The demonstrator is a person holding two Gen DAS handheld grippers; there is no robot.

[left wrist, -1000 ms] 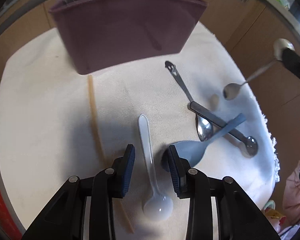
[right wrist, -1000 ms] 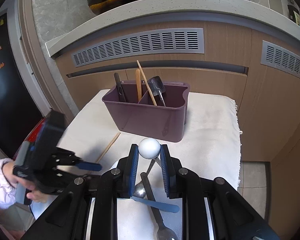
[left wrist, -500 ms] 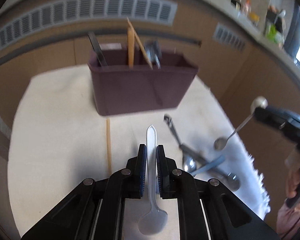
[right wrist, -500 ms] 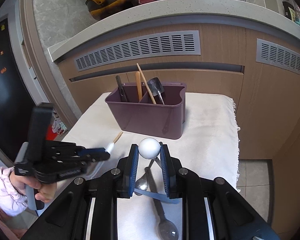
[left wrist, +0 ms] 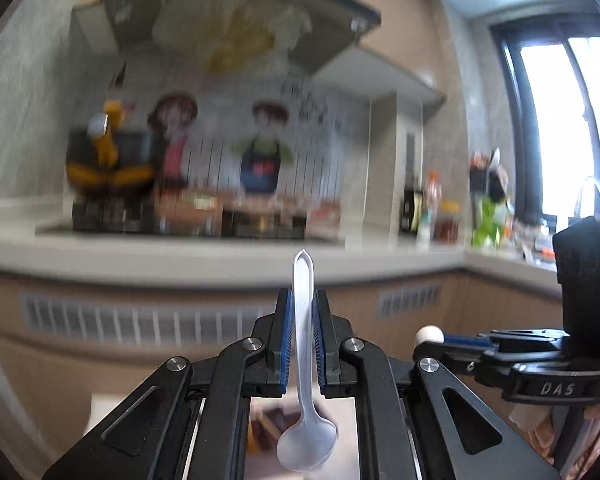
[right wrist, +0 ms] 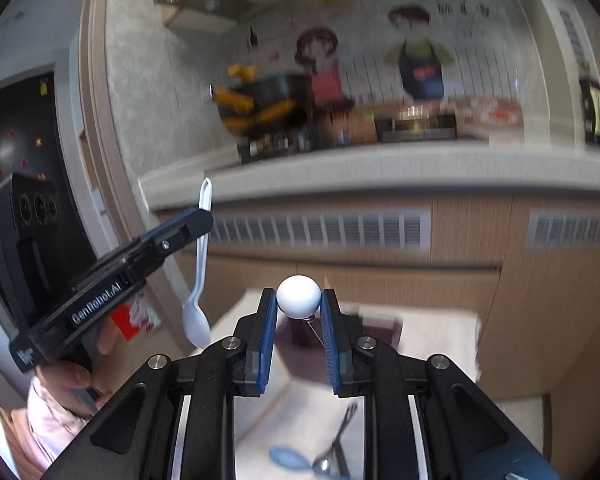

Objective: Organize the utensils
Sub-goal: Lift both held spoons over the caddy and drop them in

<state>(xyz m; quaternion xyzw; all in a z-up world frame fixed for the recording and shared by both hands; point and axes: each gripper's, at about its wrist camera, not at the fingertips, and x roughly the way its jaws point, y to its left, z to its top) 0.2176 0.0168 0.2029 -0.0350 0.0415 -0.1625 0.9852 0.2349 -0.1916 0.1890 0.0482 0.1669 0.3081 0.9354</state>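
Note:
My left gripper [left wrist: 302, 312] is shut on a white plastic spoon [left wrist: 303, 360], held upright with its bowl hanging down; the same spoon [right wrist: 198, 280] and left gripper [right wrist: 202, 220] show in the right wrist view, high at the left. My right gripper [right wrist: 299, 312] is shut on the white ball end [right wrist: 299, 296] of a metal spoon; its shaft hangs down behind the fingers. The right gripper also shows in the left wrist view [left wrist: 430, 336]. The purple utensil holder [right wrist: 380, 330] is blurred below on the white cloth [right wrist: 440, 336].
A blue spoon [right wrist: 290, 458] and metal utensils [right wrist: 336, 446] lie on the cloth near the front. A kitchen counter [right wrist: 380, 164] with a stove, pans and bottles runs behind. Wooden cabinet fronts with vents [right wrist: 320, 228] stand beyond the table.
My left gripper closed on the white spoon, lifted it off the cloth and tilted it up high. My right gripper also rose and tilted up with the ball-ended spoon.

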